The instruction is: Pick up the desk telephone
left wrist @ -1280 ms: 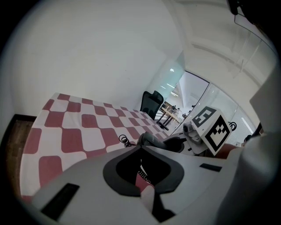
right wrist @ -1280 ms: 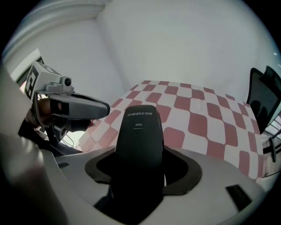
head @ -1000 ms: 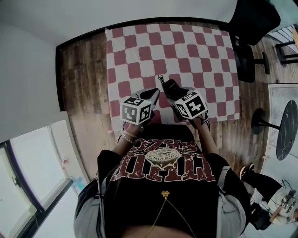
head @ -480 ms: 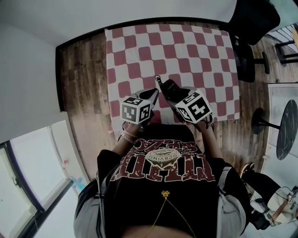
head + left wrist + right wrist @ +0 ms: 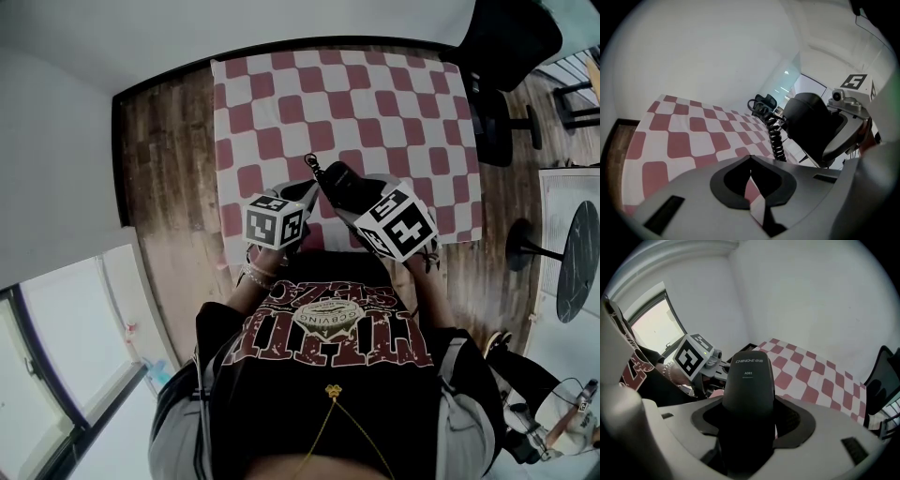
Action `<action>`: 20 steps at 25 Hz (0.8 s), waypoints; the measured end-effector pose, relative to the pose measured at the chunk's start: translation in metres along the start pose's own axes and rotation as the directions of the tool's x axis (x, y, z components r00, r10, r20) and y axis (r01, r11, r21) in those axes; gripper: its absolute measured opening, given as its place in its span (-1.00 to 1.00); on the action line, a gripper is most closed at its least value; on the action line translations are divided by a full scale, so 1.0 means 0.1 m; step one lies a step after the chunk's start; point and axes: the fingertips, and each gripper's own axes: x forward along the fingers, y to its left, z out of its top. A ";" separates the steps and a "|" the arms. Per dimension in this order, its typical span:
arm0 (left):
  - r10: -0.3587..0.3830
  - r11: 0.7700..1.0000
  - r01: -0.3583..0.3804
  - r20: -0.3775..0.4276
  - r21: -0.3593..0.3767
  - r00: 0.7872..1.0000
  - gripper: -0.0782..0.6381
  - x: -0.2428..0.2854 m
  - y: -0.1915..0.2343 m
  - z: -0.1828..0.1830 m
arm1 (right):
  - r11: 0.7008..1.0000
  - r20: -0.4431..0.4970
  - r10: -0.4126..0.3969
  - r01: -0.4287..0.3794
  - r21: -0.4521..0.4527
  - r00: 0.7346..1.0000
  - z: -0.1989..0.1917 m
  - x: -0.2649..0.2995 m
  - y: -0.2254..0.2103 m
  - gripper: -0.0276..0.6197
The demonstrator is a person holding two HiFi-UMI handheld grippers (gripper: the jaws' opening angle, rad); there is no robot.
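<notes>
Your right hand-held gripper (image 5: 748, 420) is clamped on the black telephone handset (image 5: 748, 376), which stands up between its jaws over the near edge of the table (image 5: 356, 94). A coiled cord (image 5: 777, 140) hangs from the handset. Just beside it, your left hand-held gripper (image 5: 750, 169) has its jaws closed on nothing.

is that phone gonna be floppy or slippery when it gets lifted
Probably rigid: the telephone looks like a hard black shell, unbent in the right hand-held gripper. Its smooth finish might slip between the jaws. The coiled cord trails loose, so it will likely sway and stretch.
</notes>
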 end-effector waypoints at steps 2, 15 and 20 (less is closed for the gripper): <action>-0.002 1.000 0.002 -0.002 -0.002 1.000 -0.76 0.00 -0.01 0.00 | 1.000 0.004 0.002 -0.002 -0.018 1.000 0.05 -0.07 0.03 -0.04; -0.006 1.000 0.006 0.004 0.001 1.000 -0.76 -0.01 -0.02 0.01 | 0.996 0.016 0.017 -0.016 -0.082 1.000 0.20 -0.34 0.18 -0.04; -0.009 1.000 0.009 0.005 -0.002 1.000 -0.76 -0.01 -0.01 0.01 | 0.996 0.015 0.016 -0.015 -0.088 1.000 0.22 -0.35 0.19 -0.04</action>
